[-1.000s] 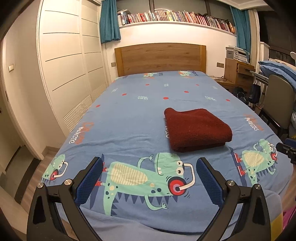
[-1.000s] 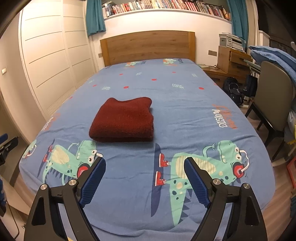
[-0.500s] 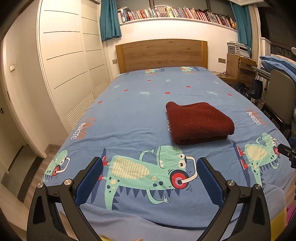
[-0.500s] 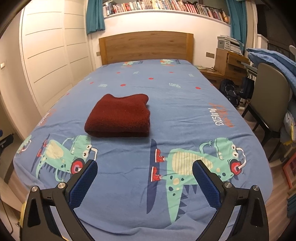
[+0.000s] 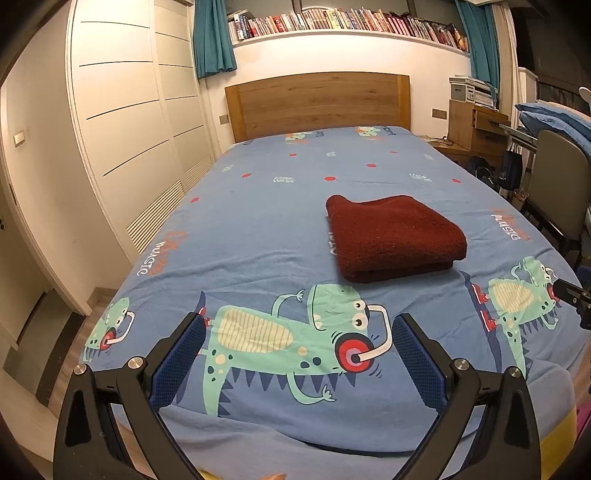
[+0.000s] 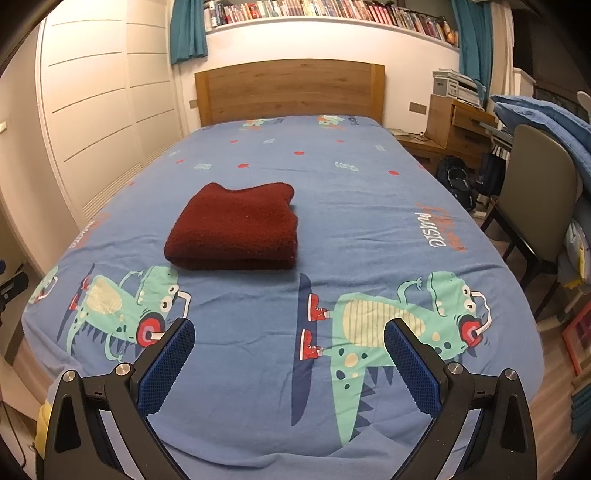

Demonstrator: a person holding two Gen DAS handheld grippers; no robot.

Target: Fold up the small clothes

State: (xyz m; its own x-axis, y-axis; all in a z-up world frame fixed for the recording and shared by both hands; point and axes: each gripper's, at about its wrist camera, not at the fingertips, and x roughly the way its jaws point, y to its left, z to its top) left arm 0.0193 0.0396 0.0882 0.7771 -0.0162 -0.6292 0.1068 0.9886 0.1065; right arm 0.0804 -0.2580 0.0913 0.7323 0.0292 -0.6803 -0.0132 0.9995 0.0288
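Note:
A dark red fleecy garment [image 5: 393, 236] lies folded into a thick rectangle on the blue dinosaur-print bed sheet [image 5: 258, 229]. In the right wrist view the same folded garment [image 6: 236, 229] sits left of centre. My left gripper [image 5: 299, 354] hangs over the foot of the bed, well short of the garment and to its left, open with nothing between its blue pads. My right gripper [image 6: 290, 358] is also over the foot of the bed, short of the garment and to its right, open wide and empty.
A wooden headboard [image 5: 317, 103] stands at the far end, under a shelf of books [image 5: 343, 22]. White wardrobe doors [image 5: 122, 122] run along the left. On the right are a grey chair [image 6: 535, 206], a wooden desk [image 6: 454, 125] and piled blue bedding [image 6: 546, 118].
The right gripper's fingers have spread wider. Both grippers have drawn back a little from the folded garment, which has not moved.

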